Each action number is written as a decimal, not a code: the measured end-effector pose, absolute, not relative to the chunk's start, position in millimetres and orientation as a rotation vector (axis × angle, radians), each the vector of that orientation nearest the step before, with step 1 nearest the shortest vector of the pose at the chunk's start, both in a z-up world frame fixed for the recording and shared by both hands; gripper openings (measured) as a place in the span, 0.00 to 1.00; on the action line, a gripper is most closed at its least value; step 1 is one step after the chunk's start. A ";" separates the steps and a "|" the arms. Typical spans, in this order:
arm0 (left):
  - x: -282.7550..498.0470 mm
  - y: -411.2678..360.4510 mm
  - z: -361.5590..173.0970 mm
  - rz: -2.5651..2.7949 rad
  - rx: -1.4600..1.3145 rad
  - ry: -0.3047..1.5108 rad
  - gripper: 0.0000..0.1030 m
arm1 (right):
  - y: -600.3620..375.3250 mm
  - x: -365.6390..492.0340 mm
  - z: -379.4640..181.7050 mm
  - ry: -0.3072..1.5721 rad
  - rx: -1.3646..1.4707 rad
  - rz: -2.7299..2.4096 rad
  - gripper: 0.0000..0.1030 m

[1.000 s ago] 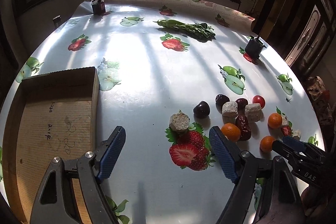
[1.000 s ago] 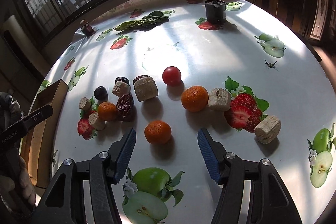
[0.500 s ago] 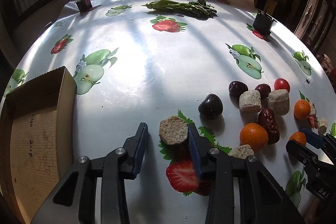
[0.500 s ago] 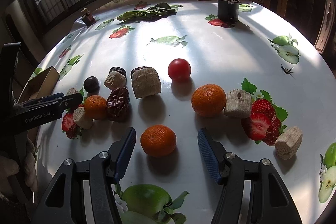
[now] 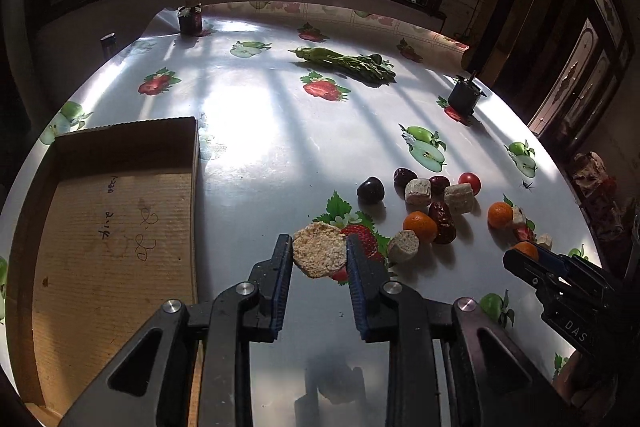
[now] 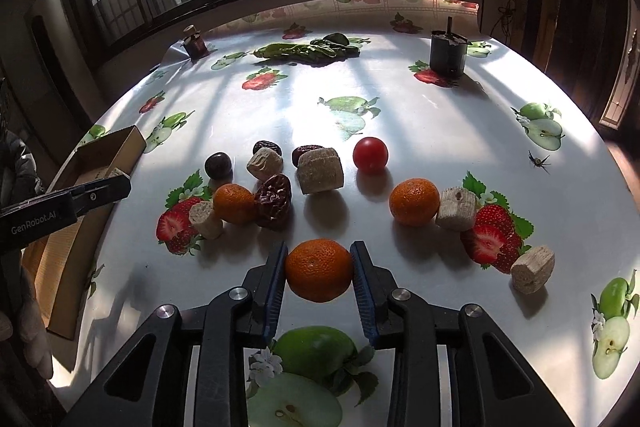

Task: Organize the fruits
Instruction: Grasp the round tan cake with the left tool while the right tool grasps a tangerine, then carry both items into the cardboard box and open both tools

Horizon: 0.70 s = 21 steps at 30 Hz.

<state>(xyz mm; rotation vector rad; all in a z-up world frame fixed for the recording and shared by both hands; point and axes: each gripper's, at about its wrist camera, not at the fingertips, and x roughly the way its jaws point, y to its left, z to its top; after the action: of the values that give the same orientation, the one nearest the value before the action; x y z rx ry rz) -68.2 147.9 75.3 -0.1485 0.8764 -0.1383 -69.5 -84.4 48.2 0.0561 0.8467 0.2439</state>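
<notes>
Left gripper — fingers closed against a tan chunk, held above the tablecloth, right of the cardboard box. Right gripper — fingers clamped on an orange near the fruit cluster.

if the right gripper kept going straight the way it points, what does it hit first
The right gripper already clamps an orange, so that leads. Ahead, the beige cylinder chunk beside the wrinkled red date looks first in line, though depth is uncertain.
</notes>
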 end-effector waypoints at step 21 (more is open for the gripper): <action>-169.7 335.4 28.7 0.255 -0.218 0.959 0.25 | 167.9 -126.2 43.3 0.932 -0.086 0.806 0.34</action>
<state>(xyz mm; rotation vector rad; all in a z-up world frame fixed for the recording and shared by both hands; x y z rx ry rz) -169.7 335.4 28.7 -0.2181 0.9587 0.2548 -126.2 167.9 43.3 -0.0859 0.9320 0.8056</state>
